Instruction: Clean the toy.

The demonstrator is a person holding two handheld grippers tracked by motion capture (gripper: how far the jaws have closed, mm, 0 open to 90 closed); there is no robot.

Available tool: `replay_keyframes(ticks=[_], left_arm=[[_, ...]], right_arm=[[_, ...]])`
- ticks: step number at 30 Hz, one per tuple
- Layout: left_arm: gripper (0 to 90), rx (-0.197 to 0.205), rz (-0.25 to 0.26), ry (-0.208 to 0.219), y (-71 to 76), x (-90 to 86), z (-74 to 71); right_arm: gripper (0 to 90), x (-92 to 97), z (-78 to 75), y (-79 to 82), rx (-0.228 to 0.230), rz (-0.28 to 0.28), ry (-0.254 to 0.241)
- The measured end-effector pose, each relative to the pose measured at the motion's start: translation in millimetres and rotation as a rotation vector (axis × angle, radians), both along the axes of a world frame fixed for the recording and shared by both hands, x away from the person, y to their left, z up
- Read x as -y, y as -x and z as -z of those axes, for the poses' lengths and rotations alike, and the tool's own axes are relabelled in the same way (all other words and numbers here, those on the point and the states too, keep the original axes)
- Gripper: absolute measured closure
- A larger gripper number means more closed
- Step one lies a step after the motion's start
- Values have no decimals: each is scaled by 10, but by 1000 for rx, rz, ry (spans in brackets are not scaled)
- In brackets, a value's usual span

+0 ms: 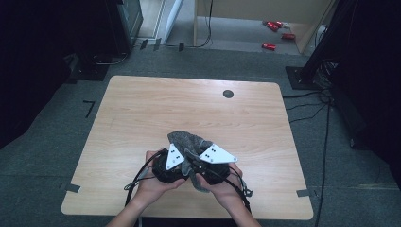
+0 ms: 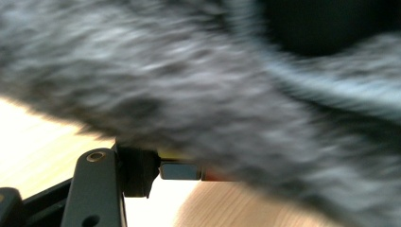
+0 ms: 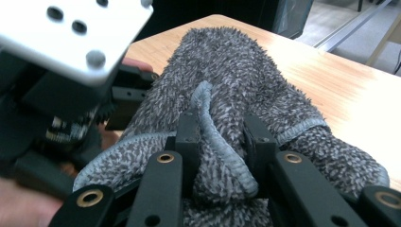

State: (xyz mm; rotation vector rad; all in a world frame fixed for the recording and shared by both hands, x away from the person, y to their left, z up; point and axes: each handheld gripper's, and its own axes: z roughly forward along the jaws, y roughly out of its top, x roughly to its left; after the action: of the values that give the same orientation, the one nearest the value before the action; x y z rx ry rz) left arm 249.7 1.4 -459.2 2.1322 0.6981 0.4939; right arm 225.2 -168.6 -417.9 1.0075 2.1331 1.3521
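I have a shaggy grey towel (image 1: 189, 140) bunched into a soft mound on the pale wood-grain desk (image 1: 142, 109), near its front edge. Its pile is coarse and flecked, and a smooth, lighter stitched hem (image 3: 222, 146) runs along its border. My right gripper (image 3: 220, 142) has its black fingers (image 3: 188, 135) pinched hard on a raised fold of that hem, cloth bulging between them. Just left of the towel, my left gripper (image 1: 171, 163) is pressed into it; in its own view the fabric is a blur, yet its fingers (image 2: 179, 170) are closed on the towel's underside.
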Motion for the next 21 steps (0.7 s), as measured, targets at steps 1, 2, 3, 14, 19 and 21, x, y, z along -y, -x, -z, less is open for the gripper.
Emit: replay_keyframes(ticks=[1,2,3,14,19,21], left_arm=[[349,0,6,1,3,1,-4],[349,1,9,2,3,-1,-7],[348,4,11,1,0,-8,-12],[348,20,11,19,9,-19,-25],[348,29,1,11,0,-36,-32],[348,21,0,12,-16,-57,-30]], right_arm=[[733,13,0,-12,-3,2,-6],[732,50,3,-38,-9,8,-19],[732,75,4,-51,-15,18,-25],[720,-5,-35,31,22,11,-3],[727,109,-21,-44,-1,56,-22],[733,132,-16,-51,-17,56,-31]])
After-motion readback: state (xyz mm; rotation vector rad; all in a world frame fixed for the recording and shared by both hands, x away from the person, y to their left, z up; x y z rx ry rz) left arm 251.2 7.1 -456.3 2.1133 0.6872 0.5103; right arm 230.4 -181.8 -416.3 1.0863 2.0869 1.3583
